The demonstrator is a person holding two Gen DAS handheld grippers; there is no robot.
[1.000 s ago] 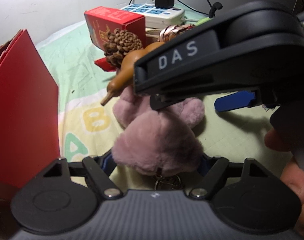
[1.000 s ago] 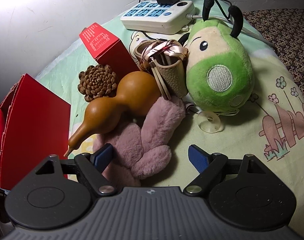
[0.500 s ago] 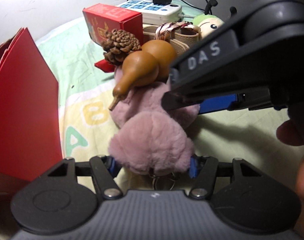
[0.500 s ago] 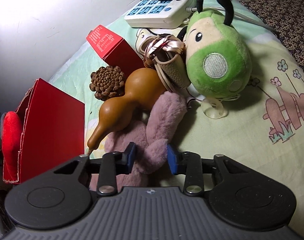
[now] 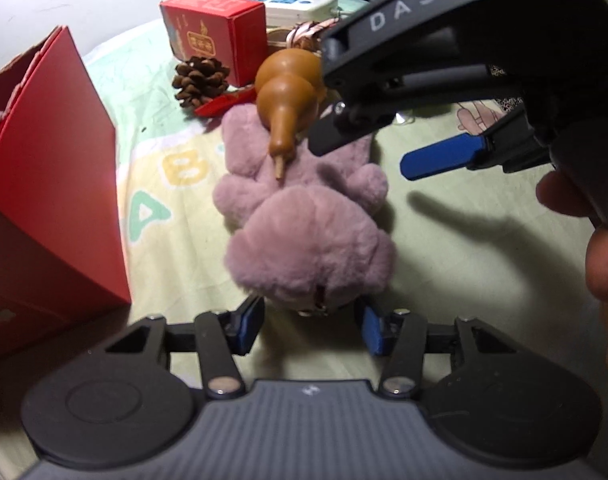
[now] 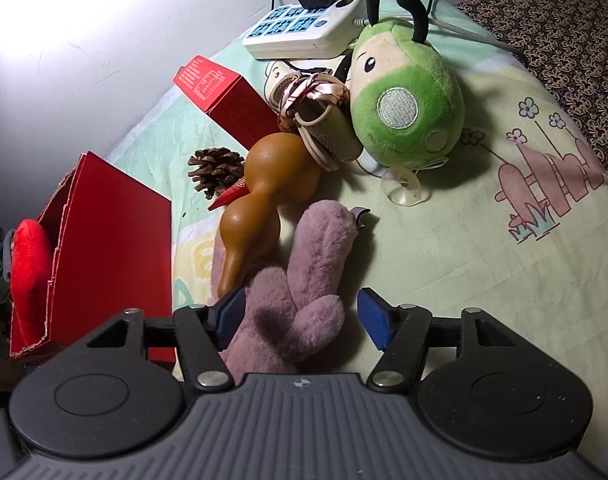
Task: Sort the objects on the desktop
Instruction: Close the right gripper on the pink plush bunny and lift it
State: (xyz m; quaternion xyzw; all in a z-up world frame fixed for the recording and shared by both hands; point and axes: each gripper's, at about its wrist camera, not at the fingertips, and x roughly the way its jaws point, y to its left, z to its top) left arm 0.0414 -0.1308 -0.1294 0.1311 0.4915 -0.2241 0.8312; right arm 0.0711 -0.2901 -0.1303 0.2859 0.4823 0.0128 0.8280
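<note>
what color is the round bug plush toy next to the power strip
The bug plush is green with a cream face and black antennae, clearest in the right wrist view.

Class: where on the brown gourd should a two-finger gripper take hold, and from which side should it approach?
Grip the gourd at its narrow waist, coming from above. Its bulbs bulge either side of the waist, resisting slip; the pink plush and pine cone crowd its sides.

On the cartoon-printed bed sheet [image 6: 484, 280], the brown gourd [image 6: 264, 200] leans on the pink plush toy [image 6: 300, 280]; the pine cone [image 6: 214, 168] lies behind, the green plush bug [image 6: 404, 112] right.
</note>
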